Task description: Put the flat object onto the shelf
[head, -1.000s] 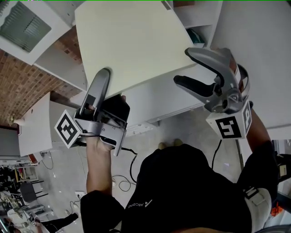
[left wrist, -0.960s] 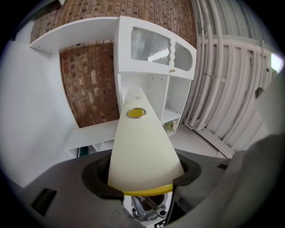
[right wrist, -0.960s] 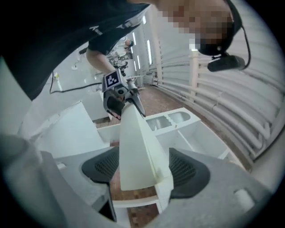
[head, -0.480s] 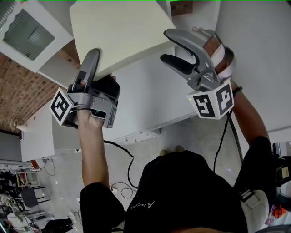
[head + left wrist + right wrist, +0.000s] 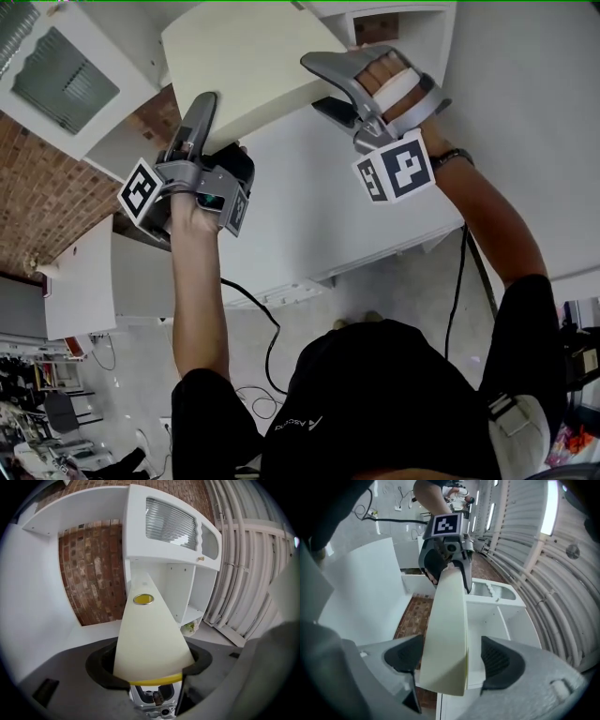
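The flat object is a cream board (image 5: pixel 253 66) with a yellow edge, held up high in front of the white shelf unit (image 5: pixel 398 23). My left gripper (image 5: pixel 220 127) is shut on the board's near edge; in the left gripper view the board (image 5: pixel 150 634) runs out from between the jaws of that gripper (image 5: pixel 152 670) toward the shelf unit (image 5: pixel 187 592). My right gripper (image 5: pixel 315 82) straddles the board's right corner. Its jaws are opening, and in the right gripper view the board (image 5: pixel 447 634) stands between the pads of that gripper (image 5: pixel 452 656) with a gap on the right side.
A brick wall (image 5: pixel 89 573) lies behind the white shelving. A cabinet with a ribbed glass door (image 5: pixel 171 524) sits above the open shelf bays. Something small and green (image 5: pixel 189 627) lies on a low shelf. Ribbed pipes (image 5: pixel 248 573) line the right. A cable (image 5: pixel 258 314) trails on the floor.
Both grippers and the board have risen and moved farther toward the shelf unit. The right gripper's jaws have spread wider around the board's corner. The left grip is unchanged.
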`<action>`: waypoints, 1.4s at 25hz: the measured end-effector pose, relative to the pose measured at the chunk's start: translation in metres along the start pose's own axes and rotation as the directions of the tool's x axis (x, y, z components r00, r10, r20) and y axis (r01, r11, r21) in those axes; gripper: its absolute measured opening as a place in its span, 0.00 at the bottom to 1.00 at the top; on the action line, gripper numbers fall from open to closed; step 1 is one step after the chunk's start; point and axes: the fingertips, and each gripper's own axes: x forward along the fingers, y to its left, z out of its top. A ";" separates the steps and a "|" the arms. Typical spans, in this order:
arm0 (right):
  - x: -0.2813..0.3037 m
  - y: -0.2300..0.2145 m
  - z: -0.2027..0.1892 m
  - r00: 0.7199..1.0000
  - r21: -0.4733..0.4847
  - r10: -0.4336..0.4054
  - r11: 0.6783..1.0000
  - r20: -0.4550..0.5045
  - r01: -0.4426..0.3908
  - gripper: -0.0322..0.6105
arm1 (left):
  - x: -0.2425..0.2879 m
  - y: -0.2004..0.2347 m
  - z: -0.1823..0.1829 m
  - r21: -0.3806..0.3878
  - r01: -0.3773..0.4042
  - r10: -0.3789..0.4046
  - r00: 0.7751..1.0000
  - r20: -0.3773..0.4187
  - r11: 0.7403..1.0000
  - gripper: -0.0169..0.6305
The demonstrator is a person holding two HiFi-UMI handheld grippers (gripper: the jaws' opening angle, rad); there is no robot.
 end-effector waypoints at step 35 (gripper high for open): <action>0.099 -0.020 -0.019 0.987 0.086 0.113 0.991 -0.116 -0.103 0.51 | -0.019 -0.017 0.012 0.922 -0.017 0.005 1.000 0.016 0.386 0.66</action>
